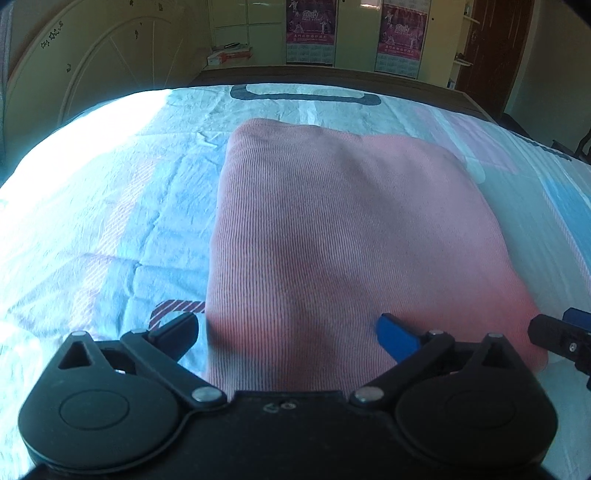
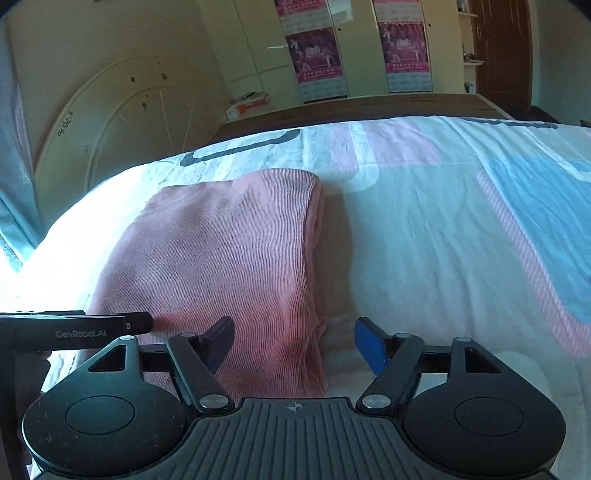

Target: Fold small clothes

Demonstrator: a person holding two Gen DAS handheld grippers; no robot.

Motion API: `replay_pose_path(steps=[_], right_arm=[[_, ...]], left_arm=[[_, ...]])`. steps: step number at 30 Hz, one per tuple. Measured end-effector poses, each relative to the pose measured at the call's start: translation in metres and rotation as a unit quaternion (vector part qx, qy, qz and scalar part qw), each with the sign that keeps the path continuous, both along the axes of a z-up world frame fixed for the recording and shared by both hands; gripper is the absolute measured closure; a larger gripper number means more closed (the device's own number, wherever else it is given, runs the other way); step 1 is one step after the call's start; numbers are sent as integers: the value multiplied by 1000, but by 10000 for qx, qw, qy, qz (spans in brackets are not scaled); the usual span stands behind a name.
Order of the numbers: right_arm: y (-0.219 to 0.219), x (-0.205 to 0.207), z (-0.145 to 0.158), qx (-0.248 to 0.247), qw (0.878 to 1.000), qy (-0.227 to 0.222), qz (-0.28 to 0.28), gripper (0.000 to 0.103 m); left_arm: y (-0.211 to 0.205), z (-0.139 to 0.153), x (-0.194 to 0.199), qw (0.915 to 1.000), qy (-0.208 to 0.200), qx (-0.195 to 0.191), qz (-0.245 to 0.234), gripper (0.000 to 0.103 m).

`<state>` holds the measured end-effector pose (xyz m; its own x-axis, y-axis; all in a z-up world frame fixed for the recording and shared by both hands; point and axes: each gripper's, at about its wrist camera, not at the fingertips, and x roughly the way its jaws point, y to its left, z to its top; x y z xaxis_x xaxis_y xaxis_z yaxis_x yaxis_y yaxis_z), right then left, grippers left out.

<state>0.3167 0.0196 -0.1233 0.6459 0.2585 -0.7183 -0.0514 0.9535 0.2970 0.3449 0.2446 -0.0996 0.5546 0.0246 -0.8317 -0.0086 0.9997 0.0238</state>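
A pink ribbed garment (image 1: 332, 229) lies folded into a rectangle on the bed; it also shows in the right wrist view (image 2: 221, 258). My left gripper (image 1: 288, 332) is open, its jaws spread over the garment's near left part, holding nothing. My right gripper (image 2: 295, 343) is open over the garment's near right edge and corner, holding nothing. The right gripper's tip shows at the right edge of the left wrist view (image 1: 561, 339). The left gripper's body shows at the left of the right wrist view (image 2: 74, 330).
The bed sheet (image 2: 443, 240) is pale with pink, blue and dark patterns. A white headboard (image 1: 110, 66) stands at the left. Wardrobes with pink posters (image 1: 310, 33) and a brown door (image 1: 491, 51) stand beyond the bed's far edge.
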Motion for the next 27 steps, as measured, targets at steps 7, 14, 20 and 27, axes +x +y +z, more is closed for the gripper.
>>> replay_pose_path(steps=[7, 14, 20, 27], right_arm=[[-4, -33, 21, 172, 9996, -36, 201, 21], [-6, -78, 54, 303, 9971, -126, 687, 10], [-10, -132, 86, 38, 9941, -433, 992, 4], [-18, -222, 128, -749, 9837, -1503, 643, 0]], left_arm=[[-6, 35, -40, 9991, -358, -78, -219, 0], [-15, 81, -102, 9972, -745, 59, 78, 1], [-26, 112, -175, 9929, -1062, 439, 321, 1], [-37, 143, -259, 9900, -1224, 240, 654, 1]])
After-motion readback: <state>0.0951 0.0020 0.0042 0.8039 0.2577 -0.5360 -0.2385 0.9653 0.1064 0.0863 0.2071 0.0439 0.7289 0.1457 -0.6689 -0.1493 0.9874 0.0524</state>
